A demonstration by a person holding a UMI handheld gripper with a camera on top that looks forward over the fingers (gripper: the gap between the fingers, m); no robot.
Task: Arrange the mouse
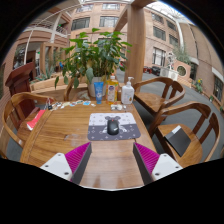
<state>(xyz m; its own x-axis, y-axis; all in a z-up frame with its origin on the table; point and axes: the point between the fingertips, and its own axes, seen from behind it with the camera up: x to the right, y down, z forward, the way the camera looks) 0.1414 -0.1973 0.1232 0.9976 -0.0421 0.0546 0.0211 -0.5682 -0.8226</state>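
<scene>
A dark mouse (113, 126) lies on a grey patterned mouse mat (113, 127) near the middle of a round wooden table (70, 130). My gripper (112, 158) is open and empty, its two pink-padded fingers (78, 156) spread wide over the near part of the table. The mouse and mat lie beyond the fingertips, in line with the gap between them.
A potted plant (95, 55), a blue carton (99, 91) and two bottles (127, 93) stand at the table's far side. Wooden chairs (160, 97) ring the table. A red object (36, 118) lies on the table's left. A black item (176, 141) rests on the right chair.
</scene>
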